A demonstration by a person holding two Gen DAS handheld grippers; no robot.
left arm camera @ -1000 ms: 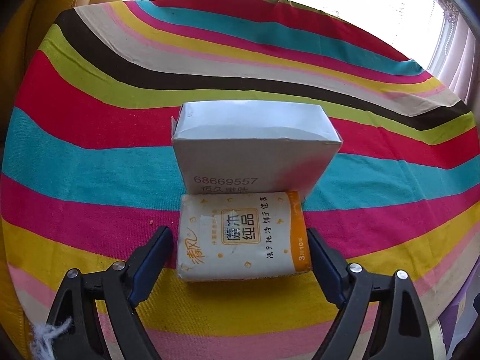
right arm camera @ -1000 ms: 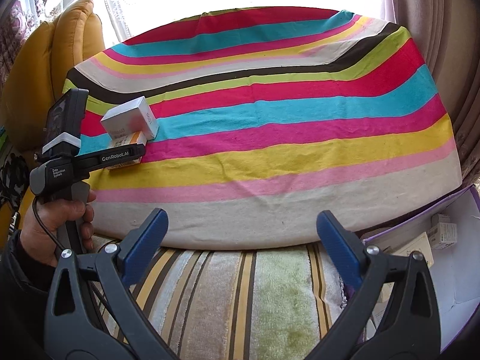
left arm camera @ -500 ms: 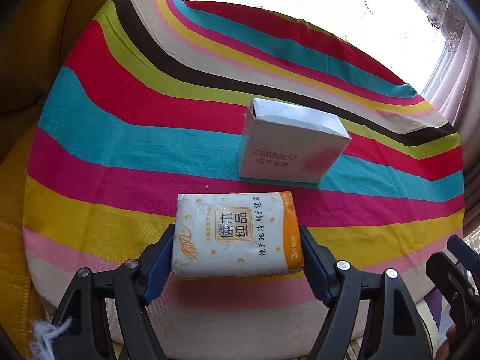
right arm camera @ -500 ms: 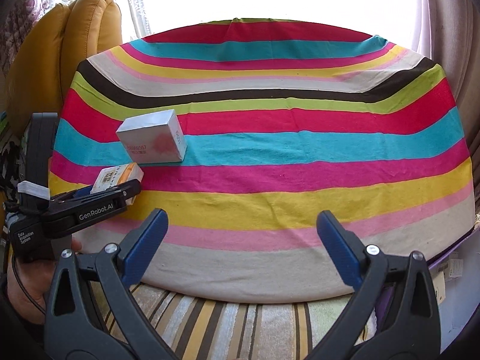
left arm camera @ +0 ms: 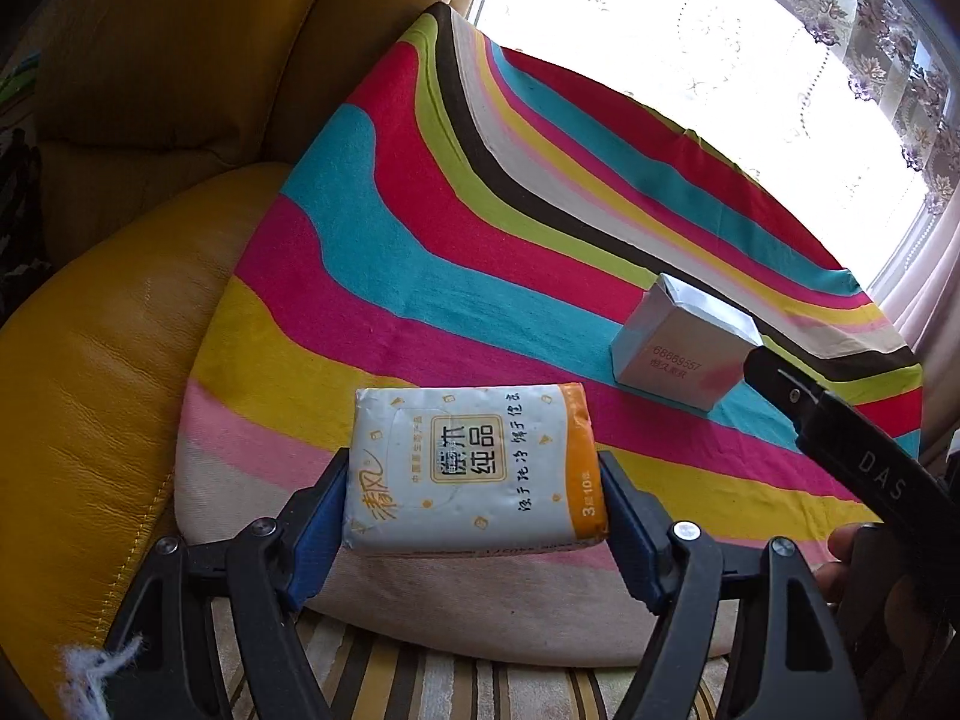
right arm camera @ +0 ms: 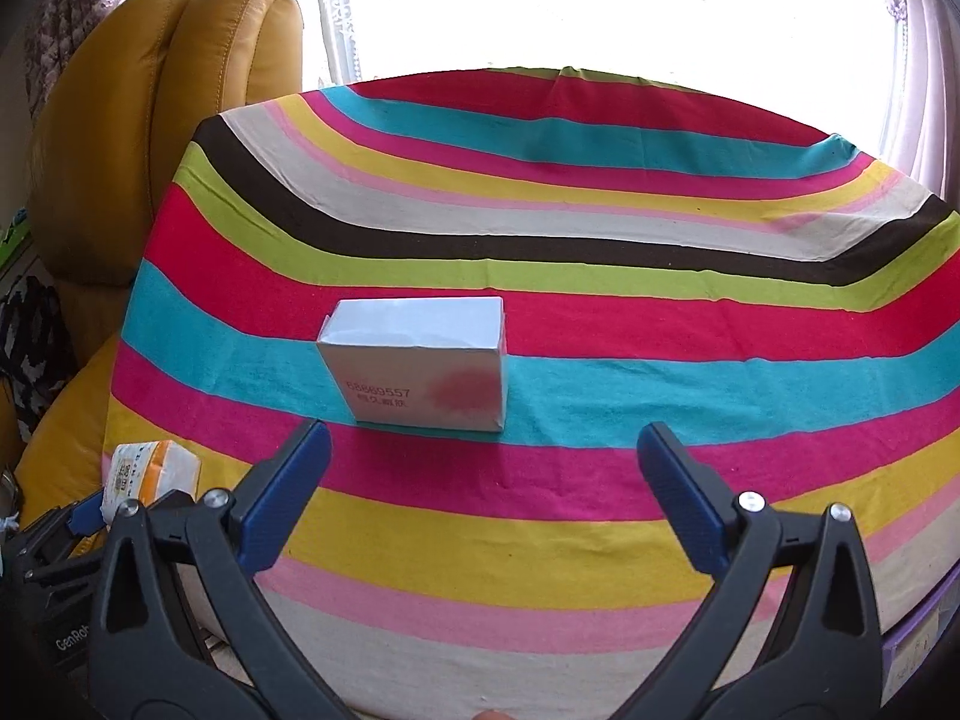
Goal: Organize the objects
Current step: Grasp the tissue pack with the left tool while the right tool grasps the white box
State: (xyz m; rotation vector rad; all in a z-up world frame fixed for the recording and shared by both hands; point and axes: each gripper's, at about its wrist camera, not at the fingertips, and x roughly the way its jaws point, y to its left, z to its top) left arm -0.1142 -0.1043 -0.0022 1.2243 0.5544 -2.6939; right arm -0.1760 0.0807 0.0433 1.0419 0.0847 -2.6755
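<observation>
My left gripper (left arm camera: 474, 516) is shut on a white and orange tissue pack (left arm camera: 471, 468) and holds it above the front left corner of the striped table (left arm camera: 420, 252). The pack also shows in the right wrist view (right arm camera: 147, 474), low at the left. A white box with red print (right arm camera: 420, 363) stands on the blue stripe of the table (right arm camera: 600, 480); it also shows in the left wrist view (left arm camera: 684, 354), off to the right. My right gripper (right arm camera: 483, 498) is open and empty, just in front of the box and apart from it.
A yellow leather armchair (left arm camera: 120, 300) stands against the table's left side, also in the right wrist view (right arm camera: 150, 120). A bright window with curtains (right arm camera: 600, 0) is behind the table. A striped rug (left arm camera: 420, 690) lies below its front edge.
My left gripper closed on the tissue pack and carried it back and to the left, off the table's front. My right gripper moved forward over the table toward the white box.
</observation>
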